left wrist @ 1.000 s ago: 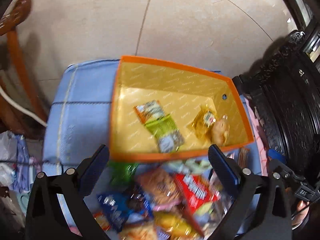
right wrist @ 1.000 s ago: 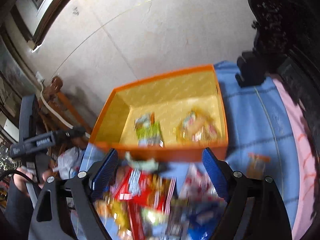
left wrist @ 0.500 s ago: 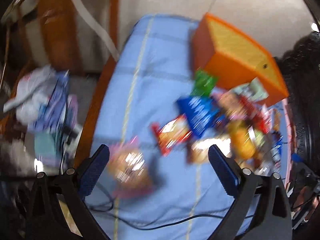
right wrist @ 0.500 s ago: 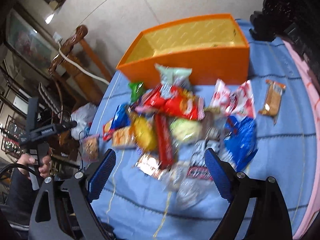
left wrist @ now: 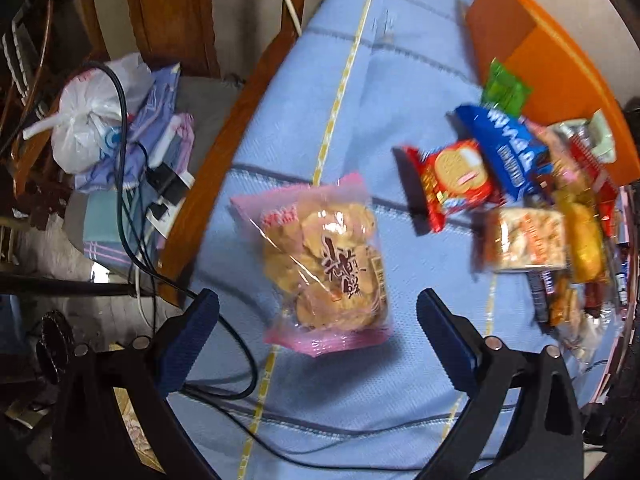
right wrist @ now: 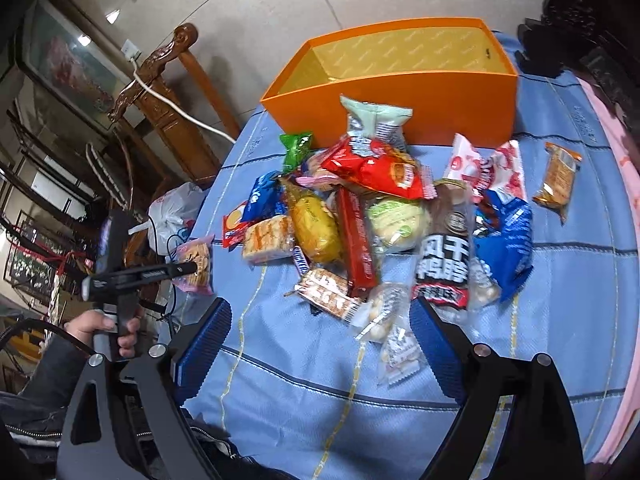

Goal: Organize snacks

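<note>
A clear, pink-edged bag of round crackers point(left wrist: 324, 264) lies alone on the blue cloth, left of the snack pile point(left wrist: 520, 200). My left gripper point(left wrist: 318, 328) hangs open just above it, pointing straight down, with the bag's near end between the fingers and untouched. The right wrist view shows the same bag point(right wrist: 196, 264) at the table's left edge. My right gripper point(right wrist: 320, 320) is open over the near side of the pile point(right wrist: 360, 208), above a small white and orange packet point(right wrist: 328, 292). The orange box point(right wrist: 392, 108) stands behind the pile.
A lone orange wafer packet point(right wrist: 558, 180) lies at the right. Black cables point(left wrist: 240, 392) cross the cloth near the left gripper. Off the table's left edge are a wooden chair point(right wrist: 168, 92), a white plastic bag point(left wrist: 88, 120) and clutter. Dark carved furniture point(right wrist: 592, 20) stands at the right.
Both views have swung away from the inside of the orange box. My left gripper moved left and down over the cracker bag. My right gripper drew back, so the whole pile shows.
</note>
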